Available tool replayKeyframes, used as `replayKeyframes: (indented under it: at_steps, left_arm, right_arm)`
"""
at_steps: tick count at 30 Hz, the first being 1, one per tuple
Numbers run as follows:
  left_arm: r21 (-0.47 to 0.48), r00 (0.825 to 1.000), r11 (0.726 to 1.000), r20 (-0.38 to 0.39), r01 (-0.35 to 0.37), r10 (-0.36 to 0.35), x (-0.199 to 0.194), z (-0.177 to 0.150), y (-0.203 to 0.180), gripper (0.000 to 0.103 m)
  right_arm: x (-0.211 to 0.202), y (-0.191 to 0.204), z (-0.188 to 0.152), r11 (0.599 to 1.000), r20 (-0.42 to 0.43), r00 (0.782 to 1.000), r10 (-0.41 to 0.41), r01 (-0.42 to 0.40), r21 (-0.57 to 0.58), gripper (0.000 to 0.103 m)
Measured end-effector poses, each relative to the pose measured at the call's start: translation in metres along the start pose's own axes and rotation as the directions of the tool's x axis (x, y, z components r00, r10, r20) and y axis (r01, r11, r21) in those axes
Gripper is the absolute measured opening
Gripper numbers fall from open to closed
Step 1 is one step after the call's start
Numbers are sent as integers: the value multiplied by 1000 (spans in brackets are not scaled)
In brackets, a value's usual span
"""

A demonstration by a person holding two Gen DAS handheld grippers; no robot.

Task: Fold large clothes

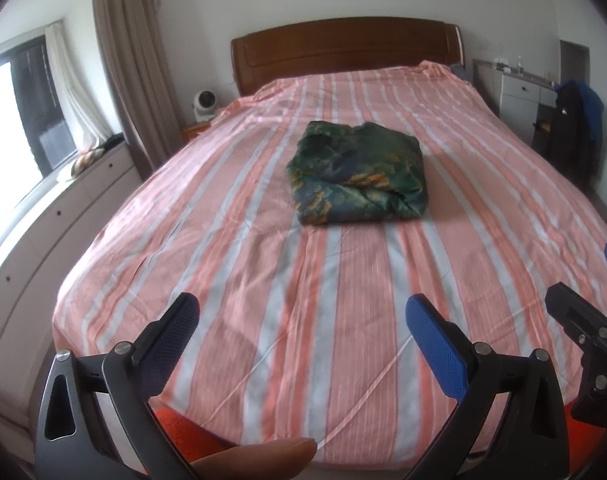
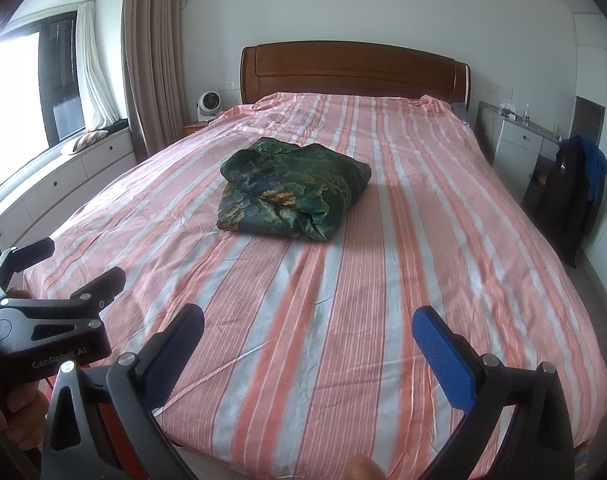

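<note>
Two grippers, left gripper (image 1: 303, 320) and right gripper (image 2: 308, 328) spread, one folded garment (image 1: 357, 174), one bed (image 1: 263, 320)

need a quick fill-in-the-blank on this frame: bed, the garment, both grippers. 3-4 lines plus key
1. The green patterned garment lies on the bed as a ____ bundle, not spread flat.
2. The bedsheet has pink and grey ____.
3. The jaws of the left gripper and the right gripper both stand ____, holding nothing.
4. At the far end of the bed stands a brown ____ headboard.

Missing words: folded; stripes; open; wooden
</note>
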State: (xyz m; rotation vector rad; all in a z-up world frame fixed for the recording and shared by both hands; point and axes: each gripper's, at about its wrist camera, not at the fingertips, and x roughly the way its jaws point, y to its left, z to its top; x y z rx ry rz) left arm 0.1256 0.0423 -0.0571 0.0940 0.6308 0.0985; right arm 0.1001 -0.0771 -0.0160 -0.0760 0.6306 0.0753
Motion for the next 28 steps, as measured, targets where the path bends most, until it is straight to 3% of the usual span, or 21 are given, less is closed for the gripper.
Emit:
replayKeyframes:
  at_steps: [18, 28]
  left_arm:
    - [-4, 1000, 1000, -8, 8, -8, 1, 1, 2, 103]
    - [5, 999, 1000, 31, -19, 19, 0, -2, -5, 103]
  right_arm:
    - [4, 0, -3, 1000, -8, 1000, -19, 19, -13, 103]
    - [8, -3, -5, 1000, -19, 1000, -24, 24, -2, 103]
